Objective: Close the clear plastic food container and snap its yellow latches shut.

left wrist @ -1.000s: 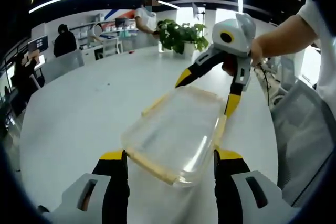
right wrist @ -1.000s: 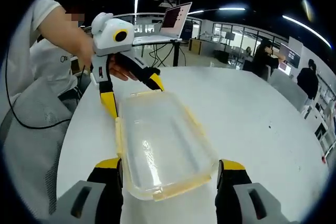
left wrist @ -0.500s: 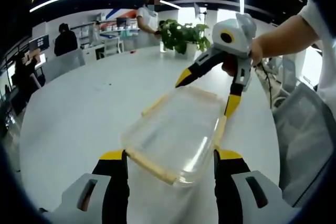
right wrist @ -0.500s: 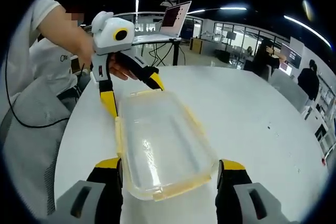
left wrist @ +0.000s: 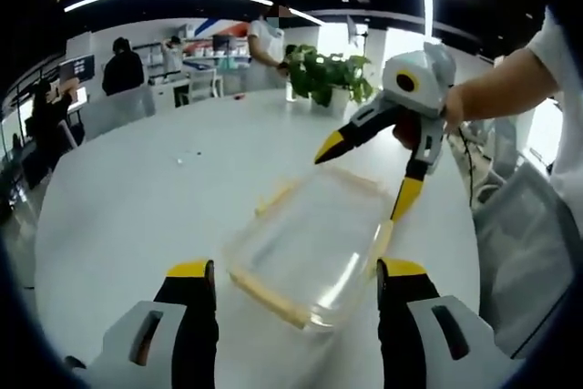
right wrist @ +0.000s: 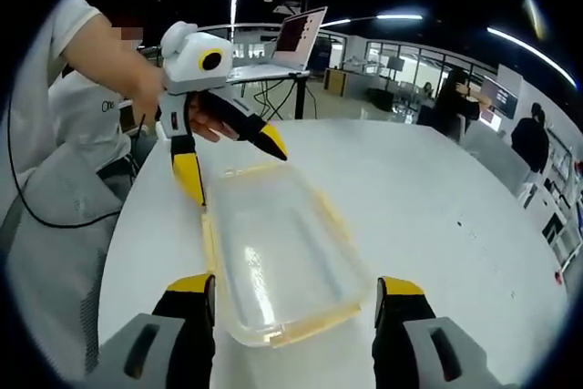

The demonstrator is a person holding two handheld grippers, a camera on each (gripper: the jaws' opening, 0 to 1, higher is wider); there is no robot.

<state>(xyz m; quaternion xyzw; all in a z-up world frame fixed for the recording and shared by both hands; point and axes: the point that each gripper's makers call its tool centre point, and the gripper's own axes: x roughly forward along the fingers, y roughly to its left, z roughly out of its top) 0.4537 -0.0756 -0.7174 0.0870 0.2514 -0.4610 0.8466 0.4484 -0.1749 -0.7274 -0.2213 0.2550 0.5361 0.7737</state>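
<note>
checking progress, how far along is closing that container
Done: the lid sits on the clear container. In hand: the left claw and right claw, both open, straddle opposite ends. Left: whether any yellow latches are snapped is unclear.

In the left gripper view, the clear food container (left wrist: 314, 248) lies on the white tabletop (left wrist: 137, 216), its near end between the left gripper's (left wrist: 296, 284) spread jaws. The right gripper (left wrist: 369, 170) hangs over its far end, jaws apart. A potted plant (left wrist: 323, 79) stands beyond.
</note>
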